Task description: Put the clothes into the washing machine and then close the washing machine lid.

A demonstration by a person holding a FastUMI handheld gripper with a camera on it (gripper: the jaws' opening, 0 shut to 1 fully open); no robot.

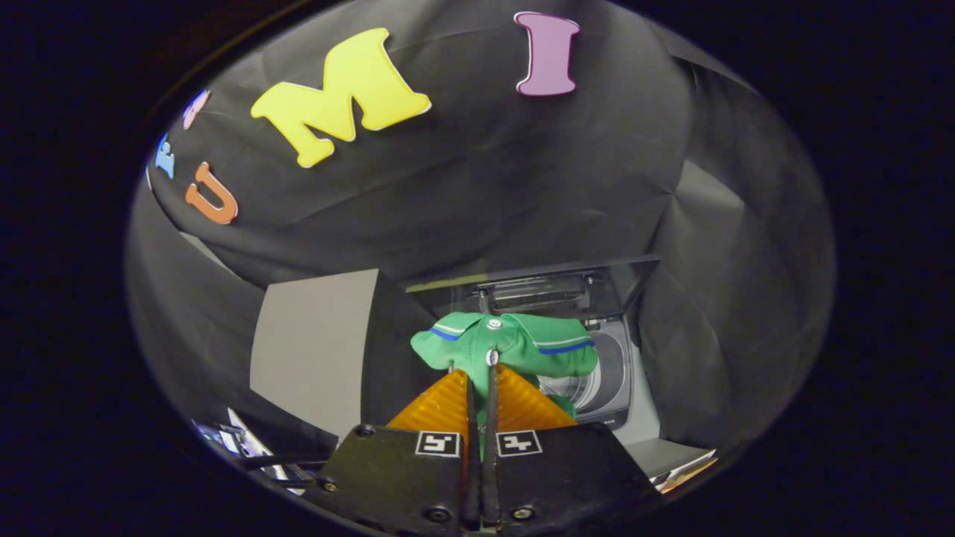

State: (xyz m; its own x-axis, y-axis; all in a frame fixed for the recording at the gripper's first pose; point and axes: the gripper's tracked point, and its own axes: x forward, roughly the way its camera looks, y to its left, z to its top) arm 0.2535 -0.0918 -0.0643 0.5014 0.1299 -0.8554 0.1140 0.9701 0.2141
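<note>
Pinching a small green polo shirt with blue-and-white trim (507, 344), the tongs (481, 373) are pressing together on its fabric near the placket, both fingers (446, 403) squeezing the cloth. The shirt is hanging just ahead of the fingertips, bunched in front of the round drum opening of the grey top-loading washing machine (608, 388). Beyond it, the dark lid (537, 277) is standing raised. Carrying the shirt squarely over the drum before letting go seems wise, so no sleeve is draping over the rim.

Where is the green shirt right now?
In the gripper view, the green shirt hangs pinched between the gripper fingers, just in front of the open washing machine.
</note>
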